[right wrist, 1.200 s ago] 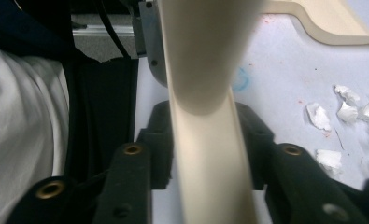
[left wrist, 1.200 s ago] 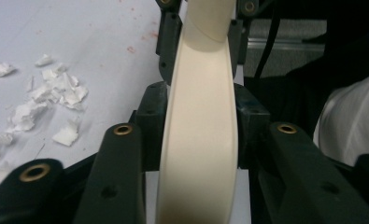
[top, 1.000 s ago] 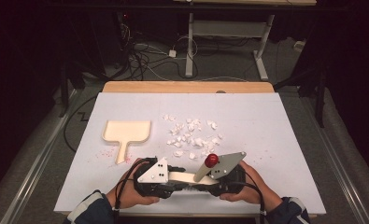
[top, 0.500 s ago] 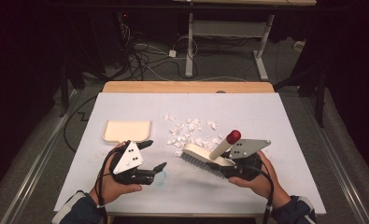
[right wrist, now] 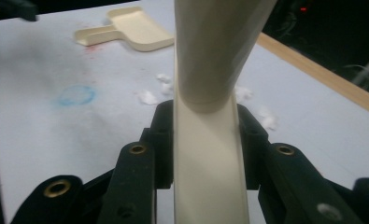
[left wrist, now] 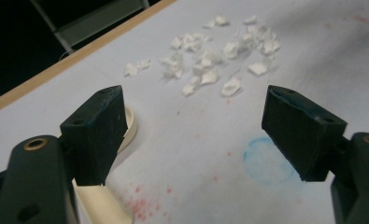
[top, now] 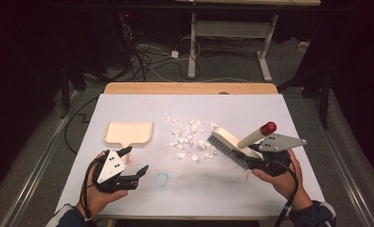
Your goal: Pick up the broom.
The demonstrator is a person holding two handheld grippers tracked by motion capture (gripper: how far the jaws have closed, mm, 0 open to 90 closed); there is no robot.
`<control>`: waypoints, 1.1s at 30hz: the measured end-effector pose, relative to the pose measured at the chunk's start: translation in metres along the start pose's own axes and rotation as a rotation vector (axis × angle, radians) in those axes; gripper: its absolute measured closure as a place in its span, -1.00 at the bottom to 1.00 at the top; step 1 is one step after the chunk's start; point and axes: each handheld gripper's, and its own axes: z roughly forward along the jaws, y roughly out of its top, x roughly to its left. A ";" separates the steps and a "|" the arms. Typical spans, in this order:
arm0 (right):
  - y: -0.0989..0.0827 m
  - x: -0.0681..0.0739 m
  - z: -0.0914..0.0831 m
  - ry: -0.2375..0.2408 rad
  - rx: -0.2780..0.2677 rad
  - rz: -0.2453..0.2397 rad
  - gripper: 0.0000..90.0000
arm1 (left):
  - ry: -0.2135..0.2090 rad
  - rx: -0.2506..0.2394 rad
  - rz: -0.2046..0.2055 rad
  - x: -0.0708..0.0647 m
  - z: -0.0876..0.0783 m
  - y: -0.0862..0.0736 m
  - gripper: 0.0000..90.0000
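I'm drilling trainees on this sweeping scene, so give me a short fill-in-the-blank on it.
1. The right gripper is shut on the cream hand brush with the ____ handle tip.
2. The left gripper has its jaws ____, with nothing between them.
3. The cream plastic dustpan lies to the ____ of the white paper scraps in the high view.

Missing words: red; open; left
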 end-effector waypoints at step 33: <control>-0.027 -0.054 0.005 -0.276 0.030 0.128 0.50 | 0.100 0.176 -0.105 0.016 -0.002 -0.048 -0.51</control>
